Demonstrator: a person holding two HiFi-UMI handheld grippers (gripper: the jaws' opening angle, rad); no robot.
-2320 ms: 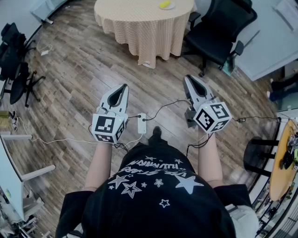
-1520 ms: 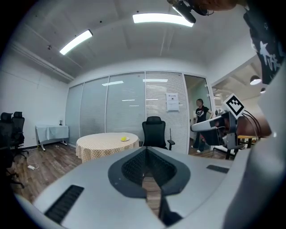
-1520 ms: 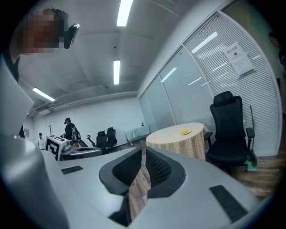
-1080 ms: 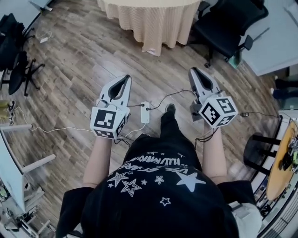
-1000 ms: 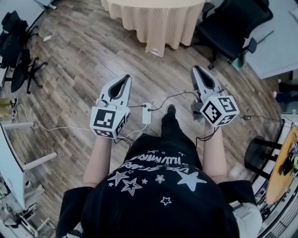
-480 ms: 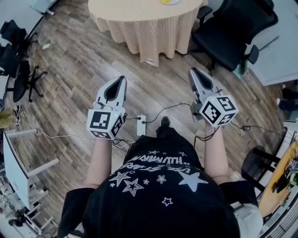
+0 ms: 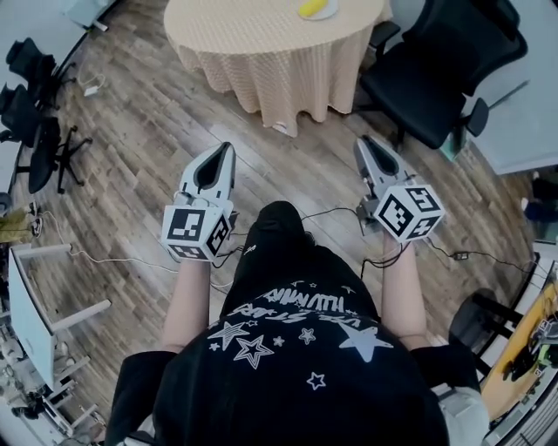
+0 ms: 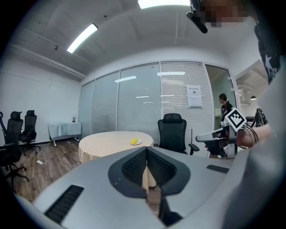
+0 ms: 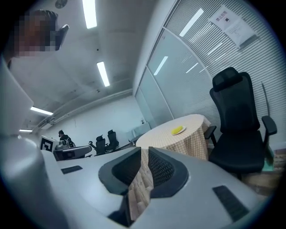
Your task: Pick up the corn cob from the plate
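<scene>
Both tongs are pressed together with nothing in them right now, left gripper [image 7: 227, 150] and right gripper [image 7: 362, 142] held out over the wood floor. The corn cob [image 7: 309, 7] sits on its white plate [image 7: 329, 10] on the round table [image 7: 261, 52] with the checked cloth, well ahead of both, with a black office chair [image 7: 427, 78] just beside the table. Looks like the approach step to me: come in clear of the chair, spread one set of jaws before reaching, and grab the cob across its middle so it can't roll. Writing: the shirt print [image 7: 296, 305] and the notice [image 8: 194, 96] on the glass are too small to read
</scene>
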